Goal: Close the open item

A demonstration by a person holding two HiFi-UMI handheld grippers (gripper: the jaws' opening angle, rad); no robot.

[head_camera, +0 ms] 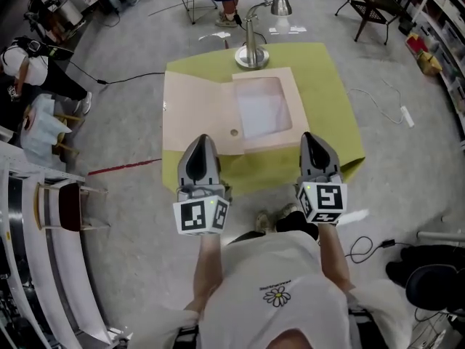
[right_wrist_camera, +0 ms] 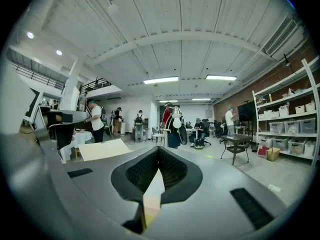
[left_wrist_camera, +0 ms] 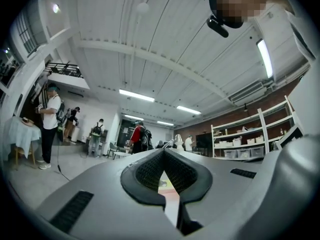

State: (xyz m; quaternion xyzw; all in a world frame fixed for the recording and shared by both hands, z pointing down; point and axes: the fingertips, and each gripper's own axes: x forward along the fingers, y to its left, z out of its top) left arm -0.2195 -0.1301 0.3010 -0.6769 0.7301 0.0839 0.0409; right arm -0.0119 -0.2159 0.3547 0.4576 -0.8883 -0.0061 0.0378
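A flat beige box [head_camera: 265,140] lies open on the green table cloth [head_camera: 330,86]. White paper [head_camera: 260,109] fills its tray, and its lid [head_camera: 195,111] is folded out flat to the left. My left gripper [head_camera: 203,145] hovers over the box's near edge by the lid, jaws shut and empty. Over the near right corner of the tray, my right gripper [head_camera: 314,142] is also shut on nothing. In the left gripper view the gripper [left_wrist_camera: 167,176] points level across the room. The right gripper [right_wrist_camera: 157,171] points the same way, with the lid's edge [right_wrist_camera: 105,149] to its left.
A metal desk lamp [head_camera: 254,46] stands at the table's far edge, just behind the box. A dark chair [head_camera: 370,6] is at the back right, and cables [head_camera: 367,247] lie on the floor. A person [head_camera: 29,71] is at the far left, and shelves [head_camera: 447,27] line the right wall.
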